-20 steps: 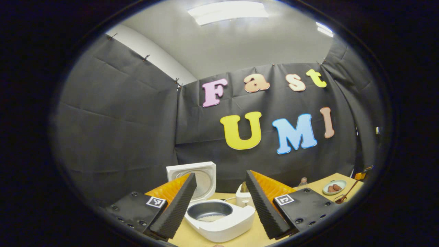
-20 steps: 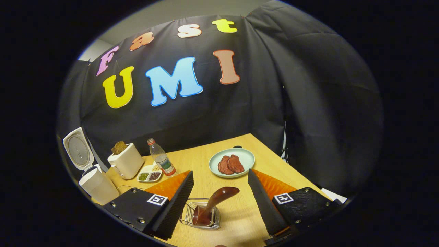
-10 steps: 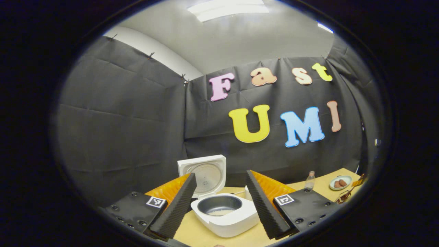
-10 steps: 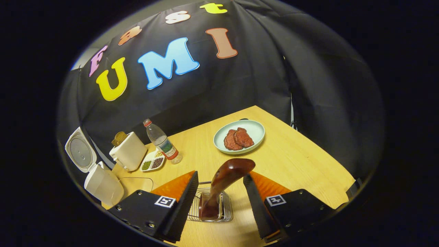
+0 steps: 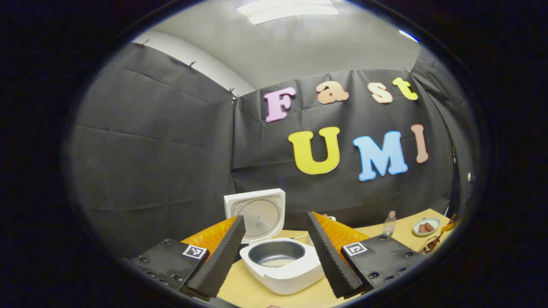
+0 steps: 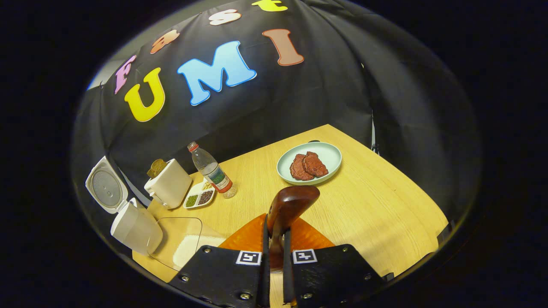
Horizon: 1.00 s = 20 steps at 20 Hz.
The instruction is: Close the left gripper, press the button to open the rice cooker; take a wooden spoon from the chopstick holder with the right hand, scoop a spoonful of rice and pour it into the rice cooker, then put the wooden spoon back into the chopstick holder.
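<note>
The white rice cooker (image 5: 282, 273) stands with its lid (image 5: 257, 212) up and some rice in its dark pot (image 5: 276, 258). My left gripper (image 5: 275, 217) hovers open just in front of it, with nothing between its fingers. In the right gripper view the cooker (image 6: 130, 224) is at the far left. My right gripper (image 6: 274, 224) is shut on the dark wooden spoon (image 6: 293, 200), whose rounded end sticks up past the fingertips. The chopstick holder is hidden behind the shut fingers. A clear box of rice (image 6: 180, 244) lies beside the cooker.
On the wooden table (image 6: 376, 205) stand a white toaster (image 6: 169, 188), a plastic bottle (image 6: 212, 171), a small divided dish of beans (image 6: 199, 197) and a pale plate with meat slices (image 6: 309, 162). Black cloth walls close in the back and both sides.
My right gripper came down around the spoon and went from open to shut on it. The left gripper stayed open; its view drifted slightly, the cooker now sitting a little farther right.
</note>
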{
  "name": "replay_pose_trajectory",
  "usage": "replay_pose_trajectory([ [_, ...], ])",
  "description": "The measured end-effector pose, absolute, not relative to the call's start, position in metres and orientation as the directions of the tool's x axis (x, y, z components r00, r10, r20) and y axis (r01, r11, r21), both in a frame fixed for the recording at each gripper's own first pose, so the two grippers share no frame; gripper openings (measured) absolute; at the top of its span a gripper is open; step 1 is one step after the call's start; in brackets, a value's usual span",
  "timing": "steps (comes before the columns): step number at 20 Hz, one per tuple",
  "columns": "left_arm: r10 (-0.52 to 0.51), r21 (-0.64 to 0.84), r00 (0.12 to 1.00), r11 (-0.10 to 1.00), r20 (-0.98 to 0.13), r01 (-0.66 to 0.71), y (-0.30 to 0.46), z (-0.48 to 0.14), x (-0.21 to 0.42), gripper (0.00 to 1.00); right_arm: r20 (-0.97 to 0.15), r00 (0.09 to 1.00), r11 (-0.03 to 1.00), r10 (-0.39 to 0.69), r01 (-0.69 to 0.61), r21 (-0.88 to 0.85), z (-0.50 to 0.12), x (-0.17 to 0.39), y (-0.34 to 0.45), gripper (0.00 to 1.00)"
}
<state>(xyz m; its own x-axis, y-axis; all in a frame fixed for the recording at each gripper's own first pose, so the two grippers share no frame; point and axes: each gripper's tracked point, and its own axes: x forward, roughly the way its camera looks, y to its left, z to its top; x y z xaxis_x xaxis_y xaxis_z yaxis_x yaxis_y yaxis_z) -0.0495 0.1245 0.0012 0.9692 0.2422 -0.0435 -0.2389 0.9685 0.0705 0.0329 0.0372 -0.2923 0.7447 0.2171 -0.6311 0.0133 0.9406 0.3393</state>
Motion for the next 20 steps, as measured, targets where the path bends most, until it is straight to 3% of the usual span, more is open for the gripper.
replay_pose_trajectory([
  [10,0.211,0.03,0.977,0.977,-0.038,-0.21,0.147,-0.012,-0.042,0.99,-0.516,0.833,0.952,0.203,-0.045,0.302,-0.206,0.044,0.058,0.12],
  [20,0.211,0.011,0.975,0.977,-0.065,-0.211,0.19,-0.035,-0.045,0.99,-0.434,0.859,0.934,0.272,-0.128,0.332,-0.166,0.045,0.136,0.12],
])
